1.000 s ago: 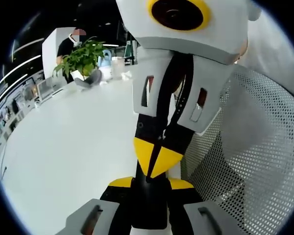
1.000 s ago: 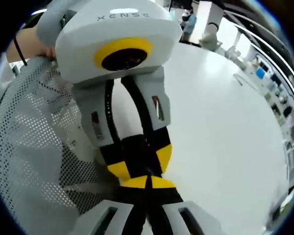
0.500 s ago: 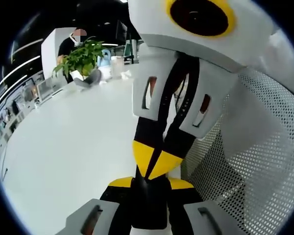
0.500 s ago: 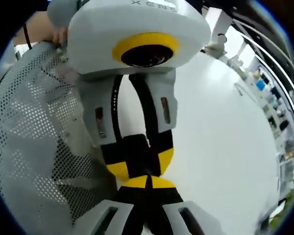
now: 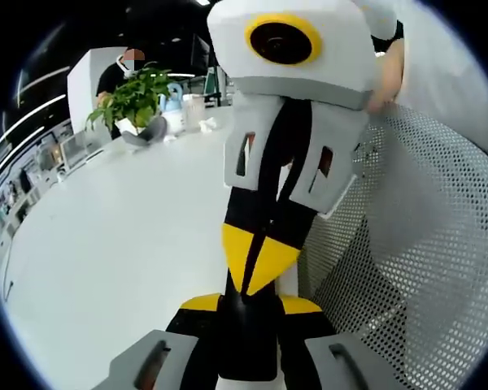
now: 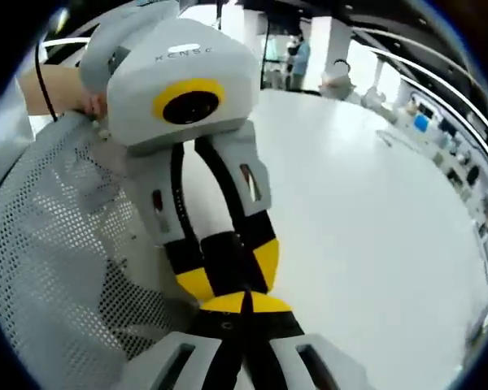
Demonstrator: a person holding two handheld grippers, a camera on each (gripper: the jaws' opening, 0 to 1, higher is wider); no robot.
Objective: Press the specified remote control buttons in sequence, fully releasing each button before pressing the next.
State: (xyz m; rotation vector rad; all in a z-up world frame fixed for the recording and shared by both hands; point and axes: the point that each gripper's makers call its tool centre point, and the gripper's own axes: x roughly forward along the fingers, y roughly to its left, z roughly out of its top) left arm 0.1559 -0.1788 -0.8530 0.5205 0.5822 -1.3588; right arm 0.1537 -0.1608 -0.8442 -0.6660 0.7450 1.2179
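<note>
My left gripper (image 5: 248, 297) rises from the bottom of the left gripper view, jaws shut with nothing between them. The right gripper (image 5: 257, 258) comes down from the top, its yellow tips closed and touching my left tips. In the right gripper view my right gripper (image 6: 246, 303) is shut and empty, and the left gripper (image 6: 226, 273) meets it tip to tip from above. Both hang over a white table (image 5: 106, 244). A hand (image 5: 388, 71) holds the right gripper's body, and a hand (image 6: 58, 86) holds the left one.
White perforated mesh (image 5: 423, 244) stands close on the right of the left gripper view, and the mesh (image 6: 49, 252) is on the left of the right gripper view. A potted plant (image 5: 134, 97) and a person (image 5: 115, 73) are at the table's far end. The table (image 6: 374, 227) is bare.
The right gripper's body has drawn back and tilted while the tips stay together. The right gripper view has swung and takes in more of the table. The left gripper view holds still.
</note>
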